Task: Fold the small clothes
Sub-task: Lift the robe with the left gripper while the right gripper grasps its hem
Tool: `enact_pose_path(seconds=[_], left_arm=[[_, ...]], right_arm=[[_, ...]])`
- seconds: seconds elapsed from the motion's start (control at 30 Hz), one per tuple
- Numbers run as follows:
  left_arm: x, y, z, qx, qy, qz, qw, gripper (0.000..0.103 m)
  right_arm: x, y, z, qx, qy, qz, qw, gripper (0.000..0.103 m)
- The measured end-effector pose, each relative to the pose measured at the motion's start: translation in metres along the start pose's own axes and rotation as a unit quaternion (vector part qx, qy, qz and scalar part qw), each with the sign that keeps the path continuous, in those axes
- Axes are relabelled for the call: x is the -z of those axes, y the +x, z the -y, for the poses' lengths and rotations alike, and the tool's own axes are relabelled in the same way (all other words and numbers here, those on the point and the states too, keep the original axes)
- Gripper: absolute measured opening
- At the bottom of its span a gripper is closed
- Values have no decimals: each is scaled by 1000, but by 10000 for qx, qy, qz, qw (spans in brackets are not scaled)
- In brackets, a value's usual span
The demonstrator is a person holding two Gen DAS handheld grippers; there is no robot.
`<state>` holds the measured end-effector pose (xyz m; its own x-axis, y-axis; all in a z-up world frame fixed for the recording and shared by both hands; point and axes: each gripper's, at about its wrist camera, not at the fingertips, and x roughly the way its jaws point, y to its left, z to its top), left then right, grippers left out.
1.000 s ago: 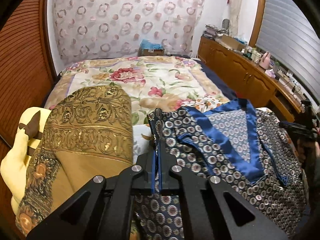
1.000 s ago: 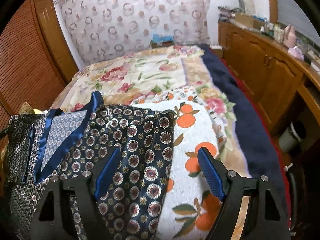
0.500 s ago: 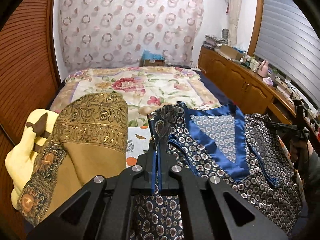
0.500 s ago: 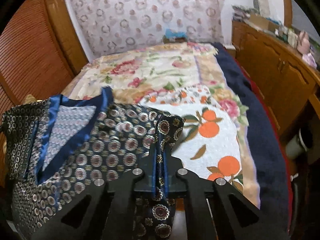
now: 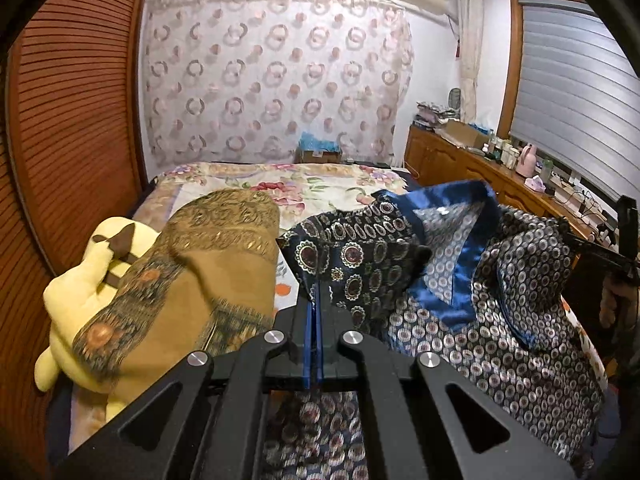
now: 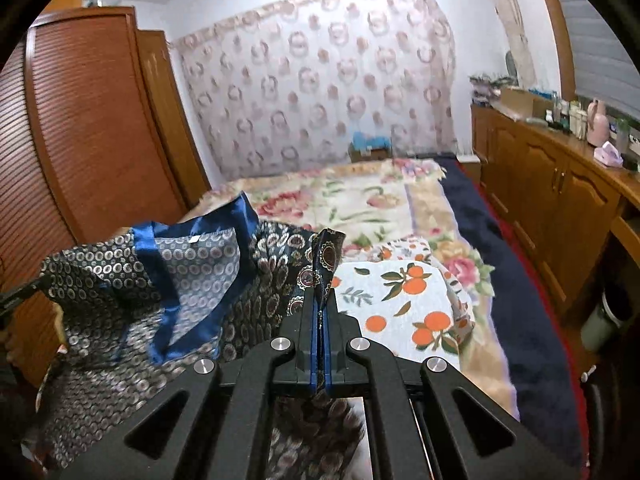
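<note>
Left wrist view: we count one yellow plush toy [image 5: 80, 292], one gold patterned cloth [image 5: 200, 280] and one navy patterned vest [image 5: 480, 320], raised above the bed [image 5: 320, 184]. Our left gripper [image 5: 314, 308] and right gripper [image 6: 320, 312] each pinch one vest edge. No writing is legible.

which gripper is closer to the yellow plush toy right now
Left. The left gripper, jaws shut on the garment, has the plush toy just leftward; the right gripper holds the garment's opposite side.
</note>
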<state>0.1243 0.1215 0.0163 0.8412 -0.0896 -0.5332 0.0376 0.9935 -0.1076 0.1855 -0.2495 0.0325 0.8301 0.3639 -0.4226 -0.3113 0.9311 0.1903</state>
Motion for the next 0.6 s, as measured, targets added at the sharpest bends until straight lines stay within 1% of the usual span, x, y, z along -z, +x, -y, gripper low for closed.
enact_pose_path(seconds=[0.2, 0.37, 0.5, 0.6], left_arm=[[27, -29, -5, -56, -103, 138, 9998, 2], [47, -63, -13, -106, -189, 341, 9992, 2], [64, -94, -23, -42, -371, 482, 9981, 2], [77, -117, -26, -68, -381, 521, 9979, 2]], right_arm=[[41, -31, -11, -57, -81, 210, 9997, 1], [68, -59, -17, -149, -144, 318, 9993, 1], [92, -91, -16, -186, -116, 347, 9992, 1], [107, -115, -16, -205, -105, 274, 9994, 1]])
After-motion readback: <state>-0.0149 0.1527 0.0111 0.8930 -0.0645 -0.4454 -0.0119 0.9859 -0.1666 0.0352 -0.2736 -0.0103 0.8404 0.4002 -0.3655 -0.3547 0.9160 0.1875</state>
